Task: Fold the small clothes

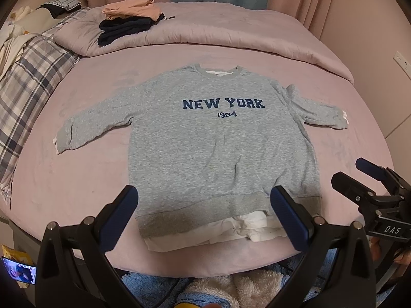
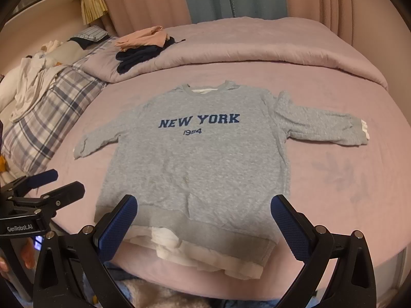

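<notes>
A grey sweatshirt [image 1: 205,138] printed "NEW YORK 1984" lies flat and face up on the pink bed [image 1: 77,179], both sleeves spread out, white lining showing at the hem and cuffs. My left gripper [image 1: 205,200] hovers open above the hem, nothing between its blue pads. The same sweatshirt [image 2: 200,159] fills the right wrist view, where my right gripper [image 2: 204,210] is also open over the hem, holding nothing. Each gripper shows in the other's view: the right gripper [image 1: 359,177] at the right edge, the left gripper [image 2: 54,182] at the left edge.
A rolled pink duvet [image 1: 218,30] lies across the far side of the bed. Folded dark and peach clothes [image 1: 128,23] are stacked on it at the left. A plaid blanket [image 1: 28,87] and pillows lie along the left side. Curtains hang behind.
</notes>
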